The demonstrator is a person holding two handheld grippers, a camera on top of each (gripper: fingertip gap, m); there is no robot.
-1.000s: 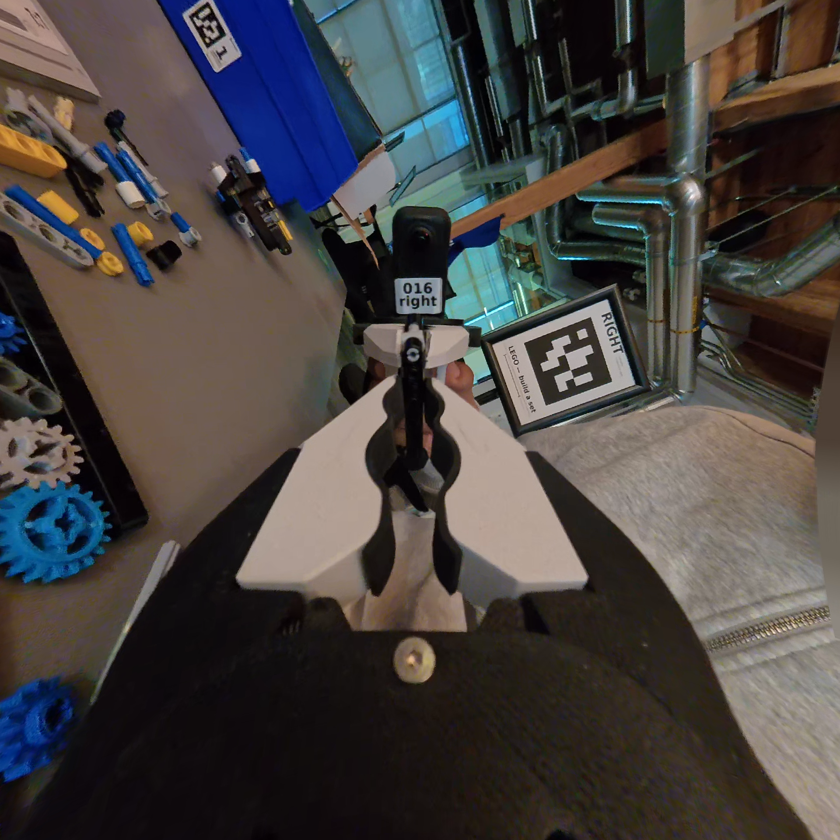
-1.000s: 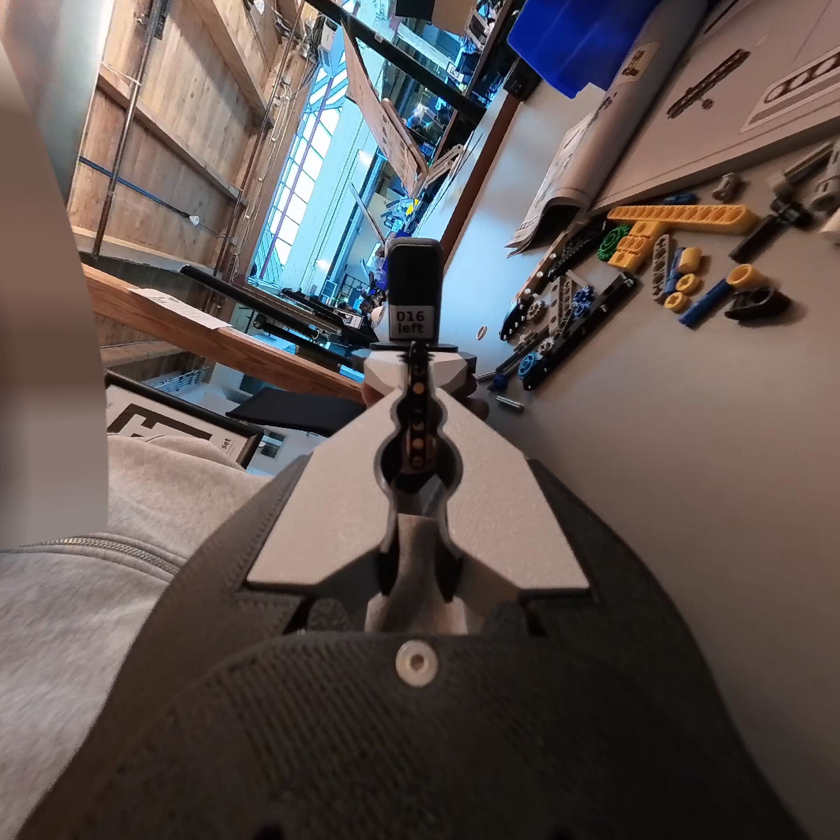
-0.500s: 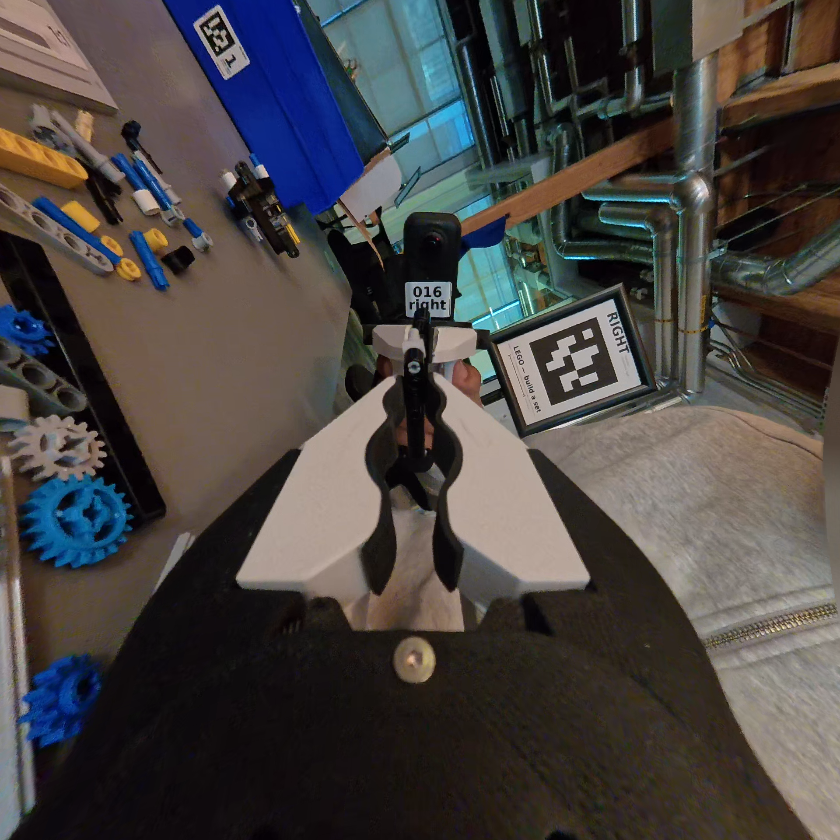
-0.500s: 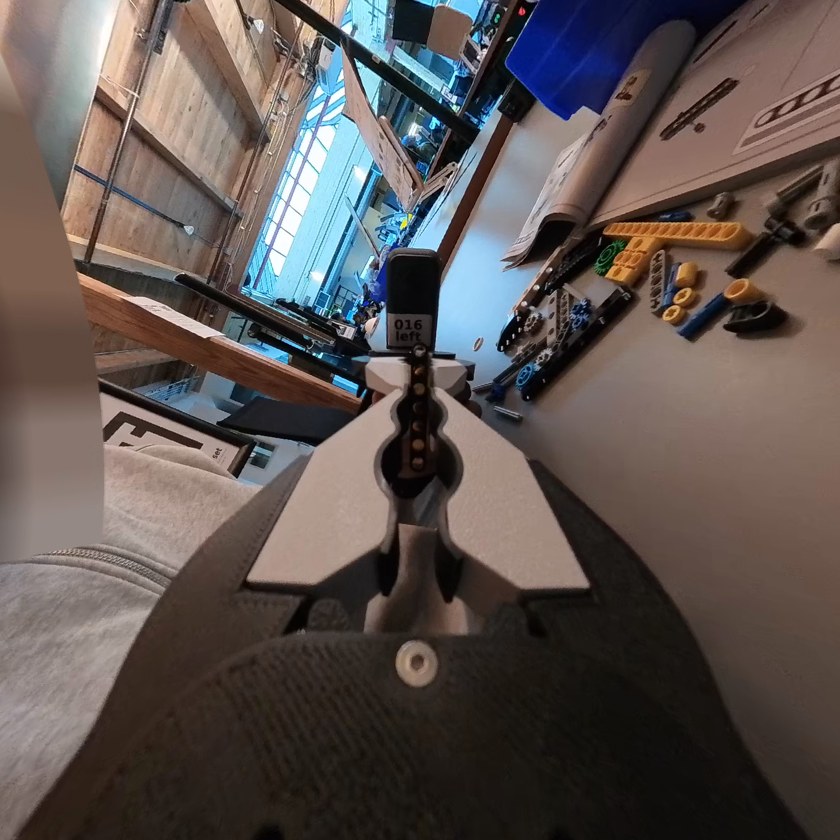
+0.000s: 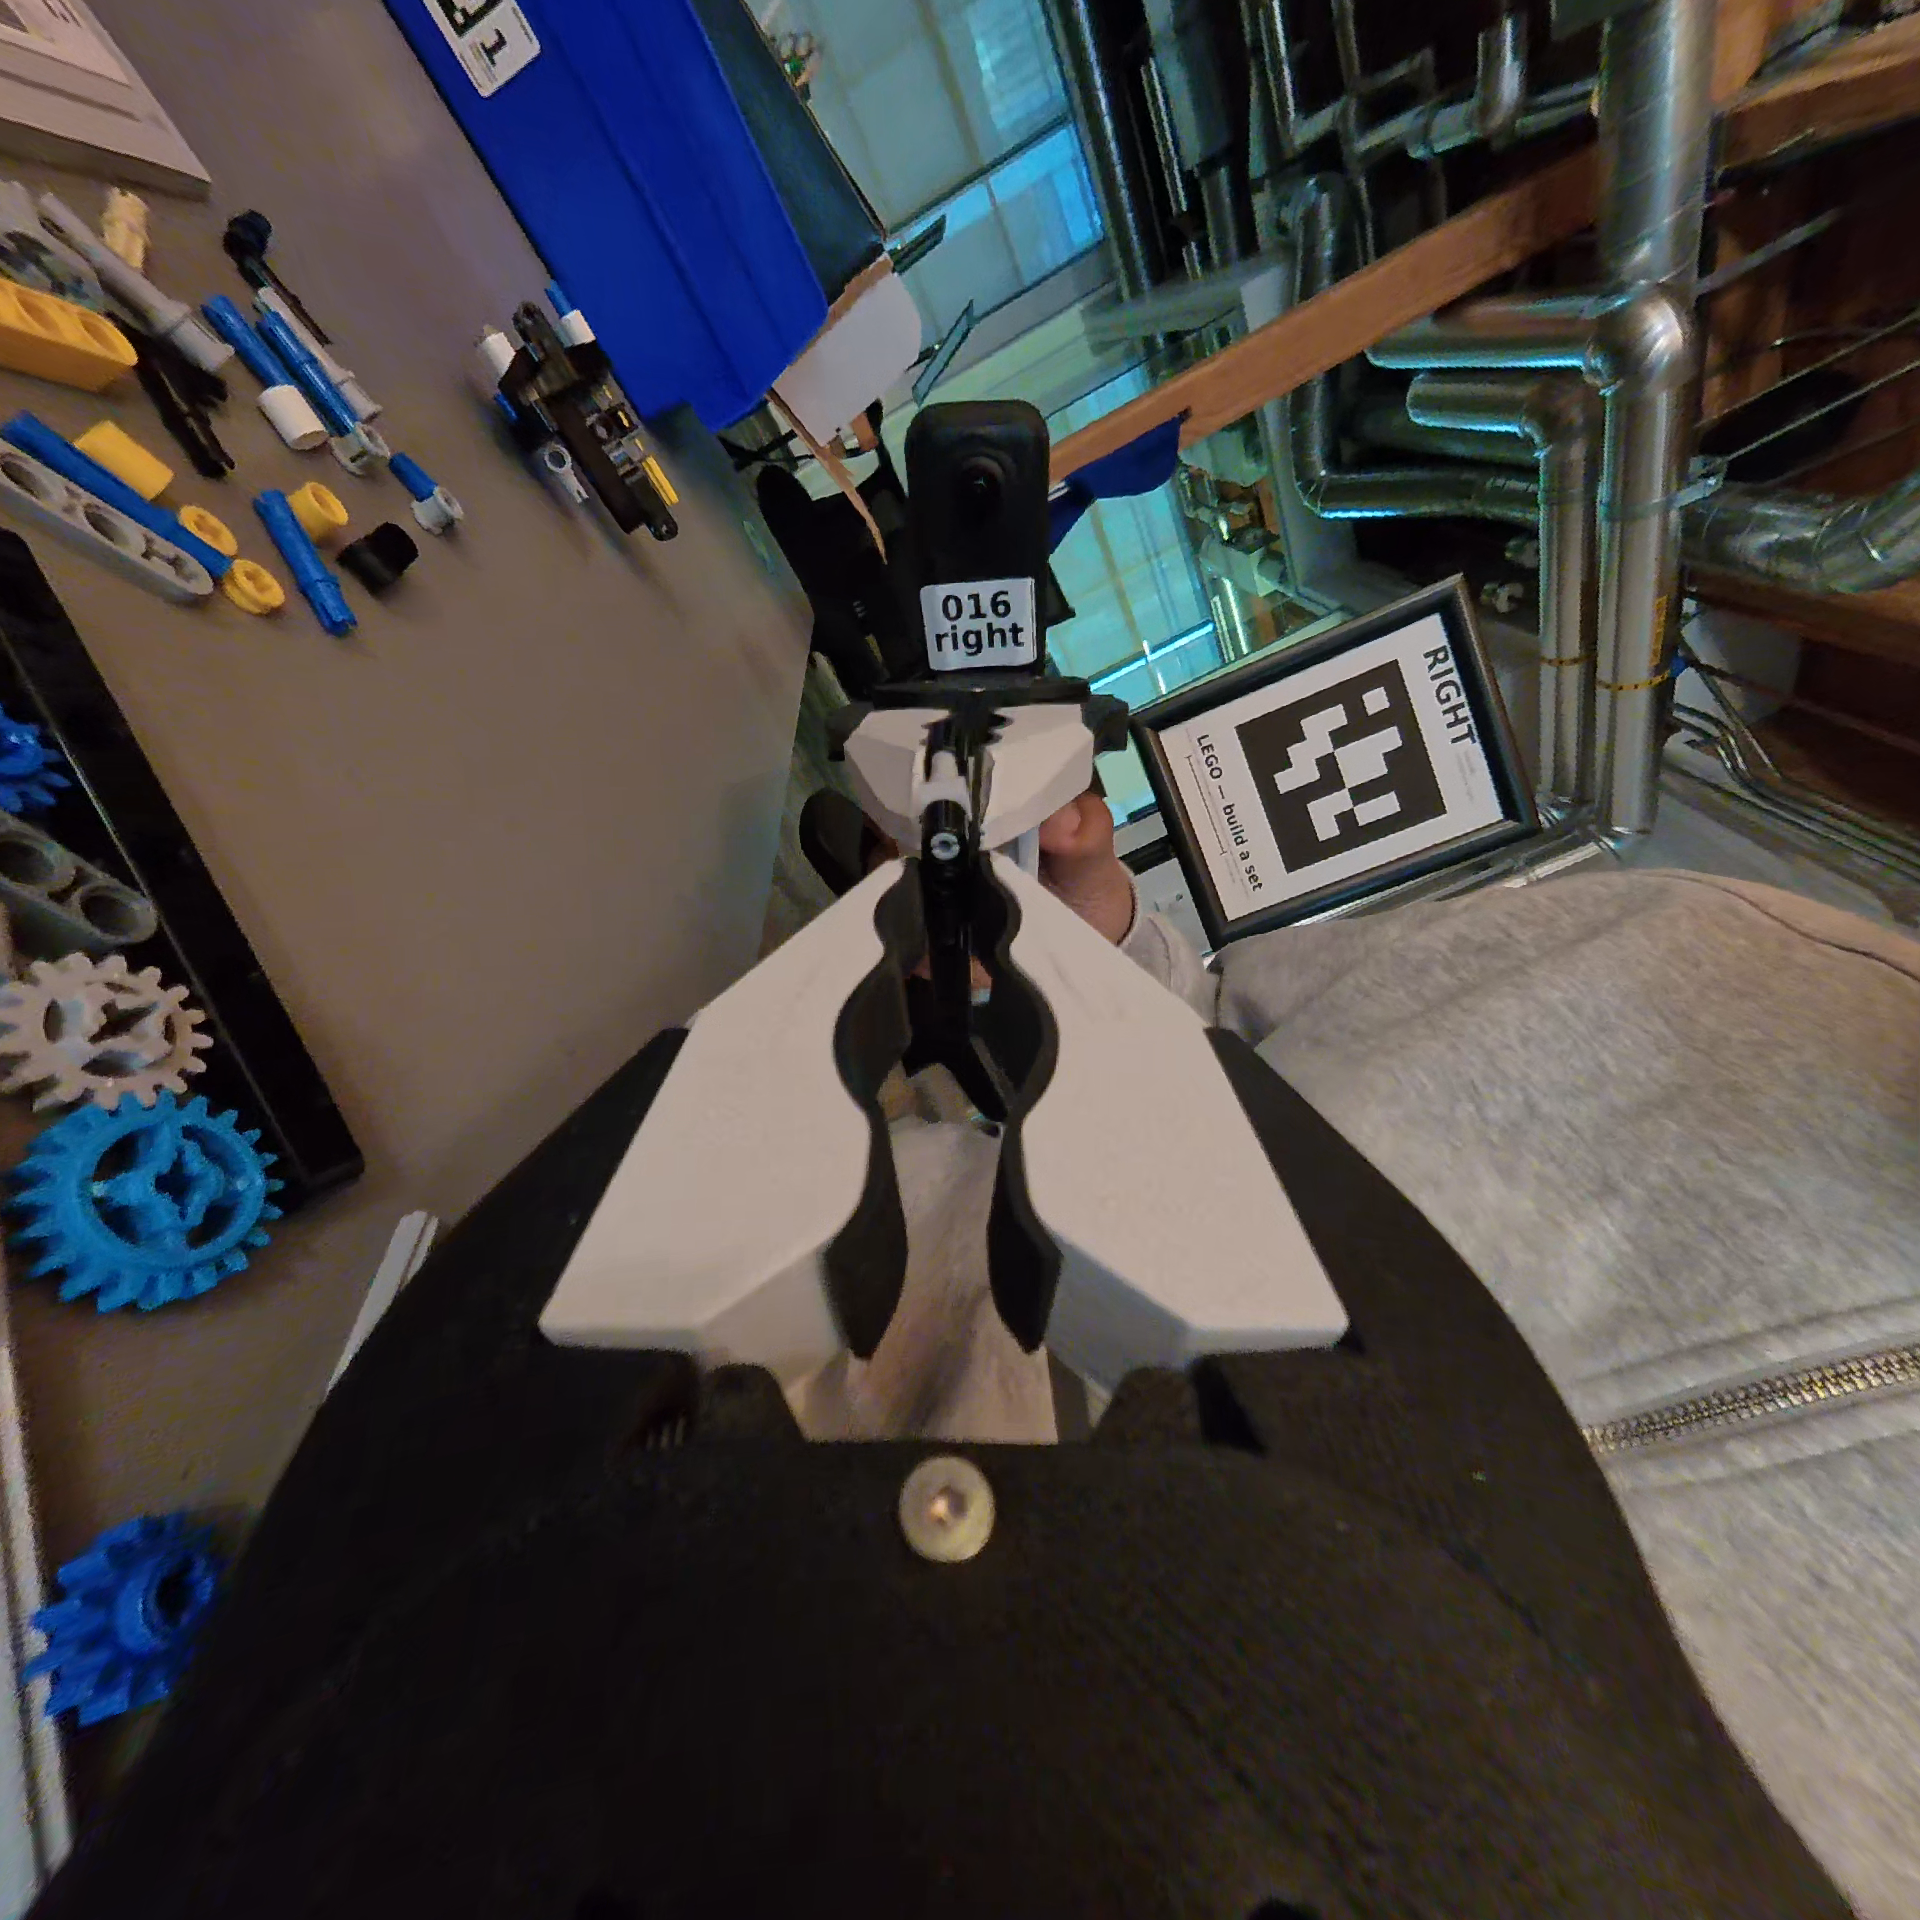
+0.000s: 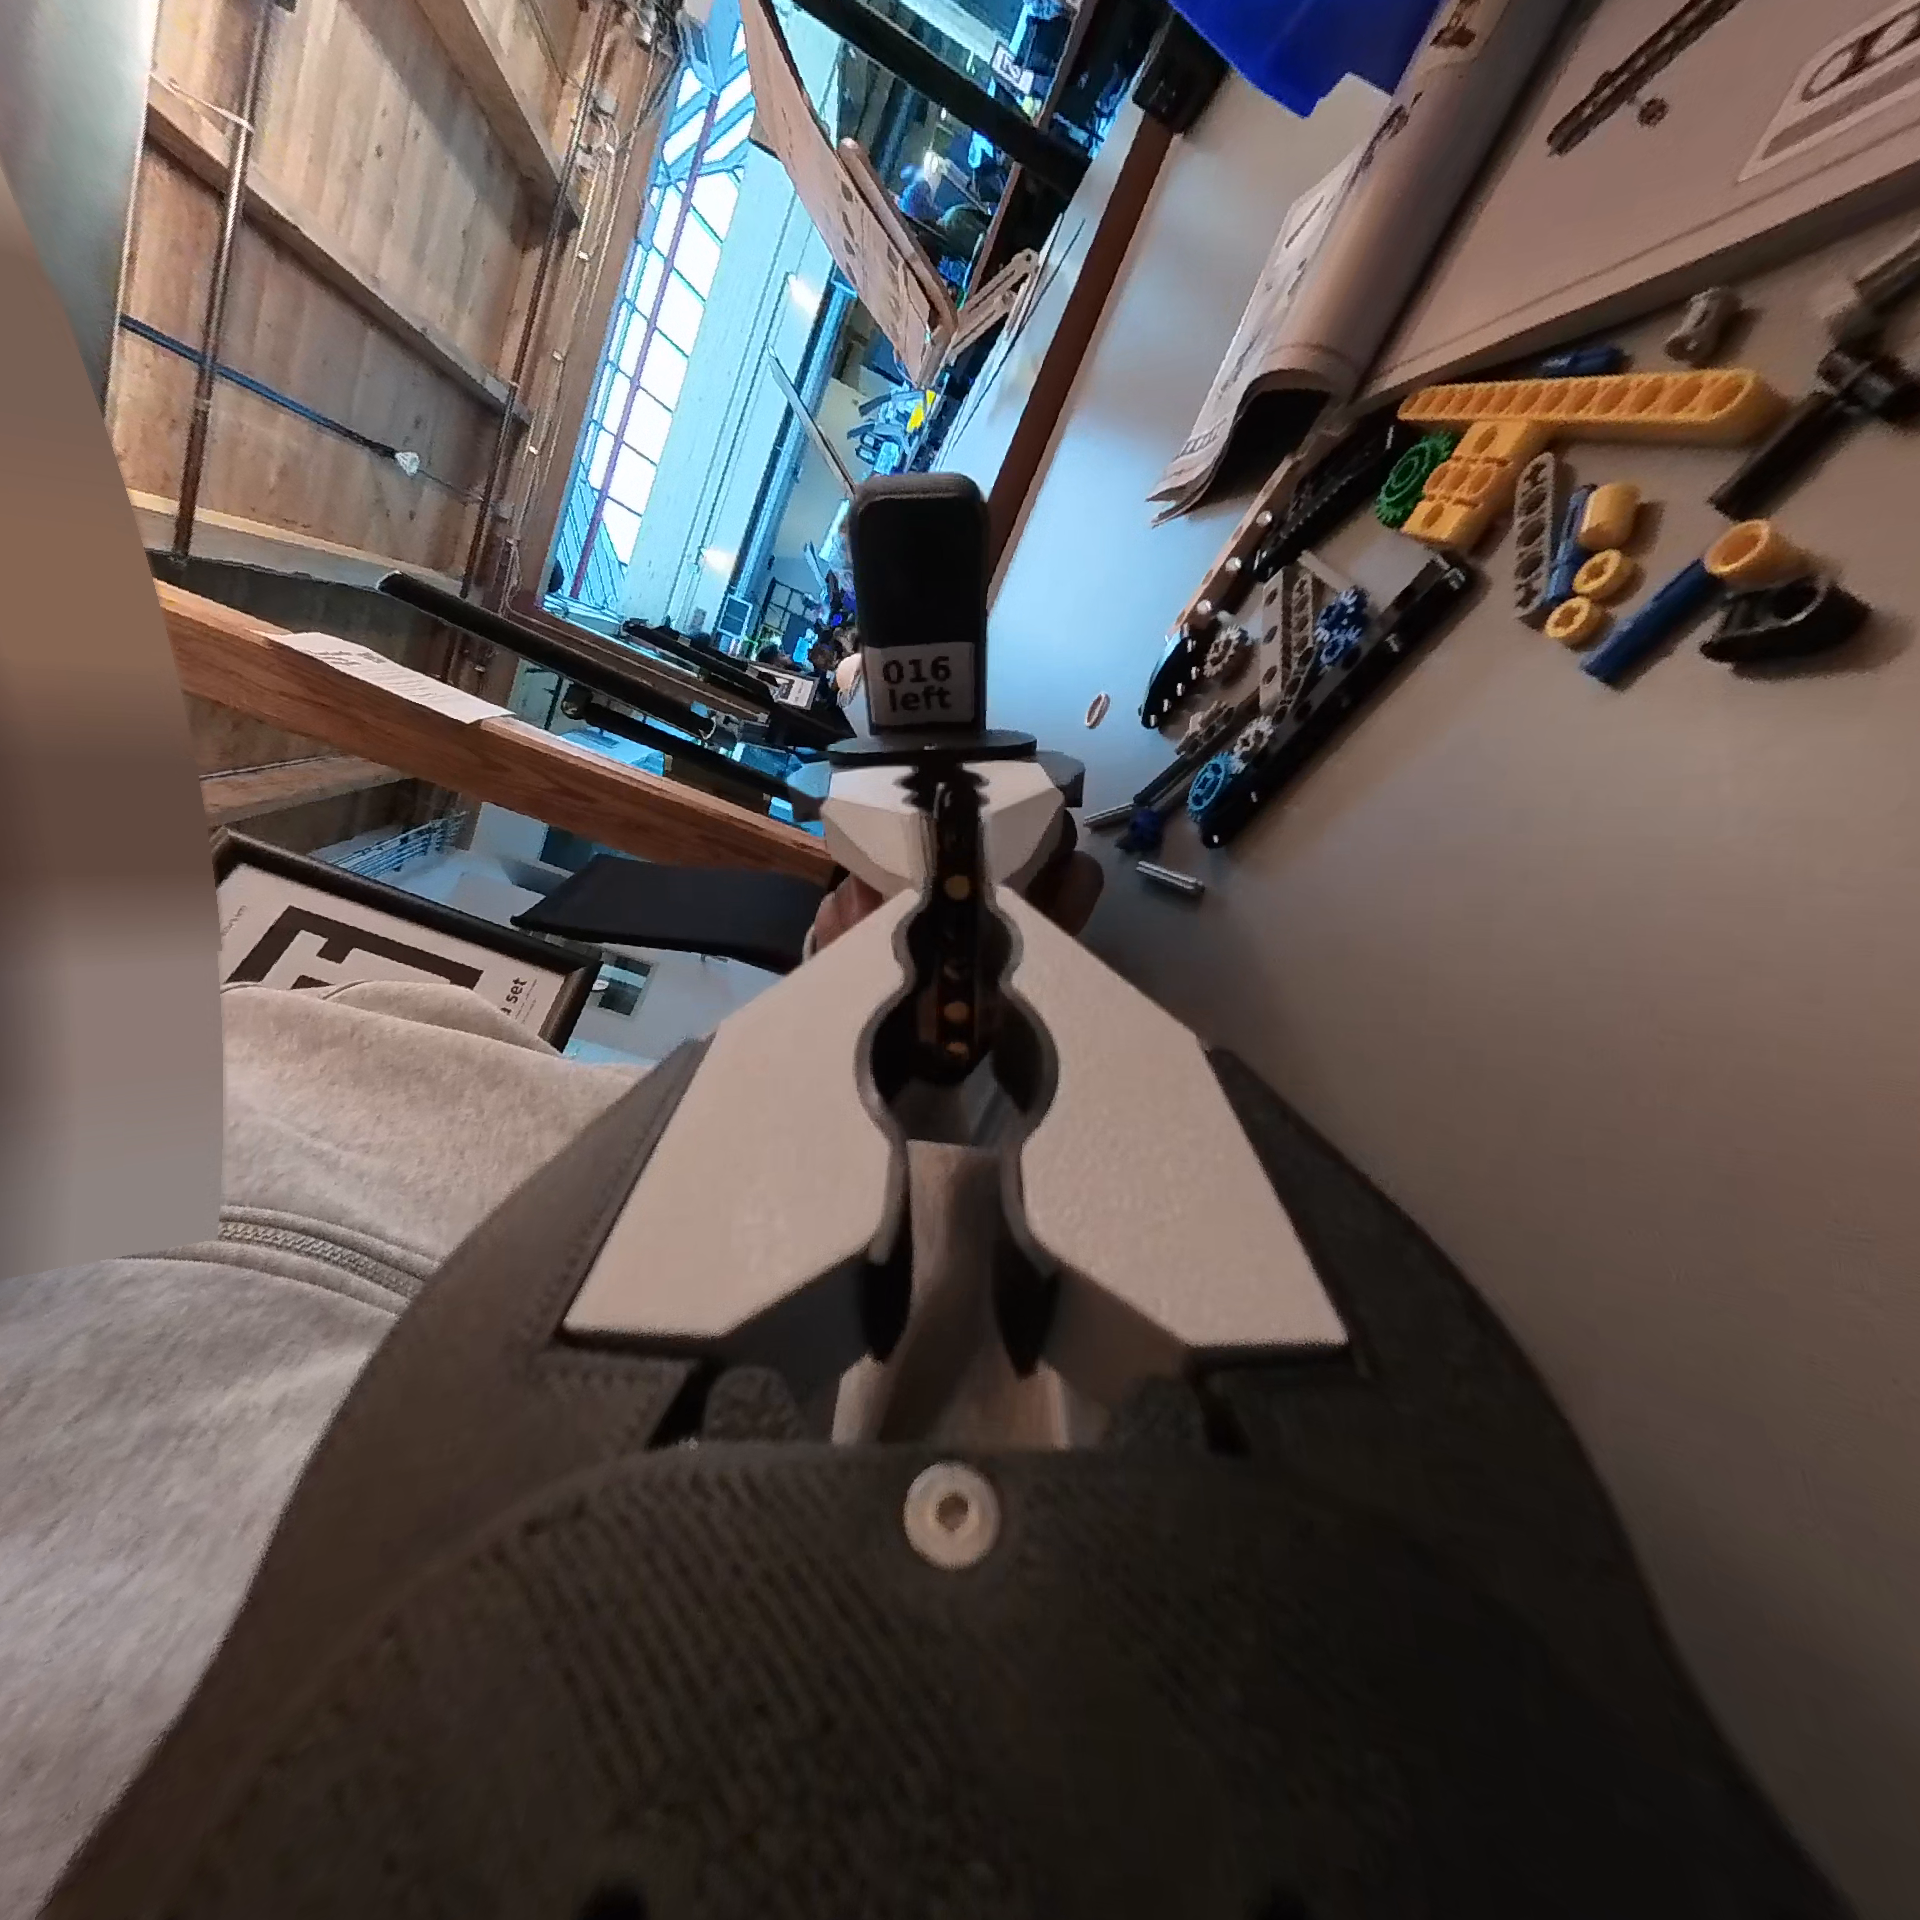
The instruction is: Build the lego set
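My left gripper (image 5: 945, 883) is shut on a thin black lego beam (image 5: 948, 966) with a white pin at its far tip. It is held in the air beside the grey table (image 5: 520, 831). My right gripper (image 5: 971, 753) faces it tip to tip, just beyond the beam's end. In the right wrist view, my right gripper (image 6: 951, 904) is shut on a black beam with yellow-filled holes (image 6: 956, 987). That beam runs forward into the left gripper (image 6: 940, 821). I cannot tell whether this is one piece or two joined pieces.
Loose parts lie on the table: blue gears (image 5: 140, 1195), a white gear (image 5: 94, 1029), a long black beam (image 5: 177, 894), a yellow beam (image 6: 1590, 400), blue axles (image 5: 301, 561) and a small black assembly (image 5: 582, 426). A blue bin (image 5: 623, 187), an instruction booklet (image 6: 1351, 260), a framed marker sign (image 5: 1340, 758) and a grey sweater (image 5: 1558, 1143) are nearby. Both grippers' tips are close together, under 4 cm apart. Both grippers' tips are roughly 11 cm from the white gear (image 5: 94, 1029). It turns up in the right wrist view (image 6: 1246, 740) as well.
Both grippers stay shut and tip to tip on the black beam. Only small tilts and shifts of the two views show.
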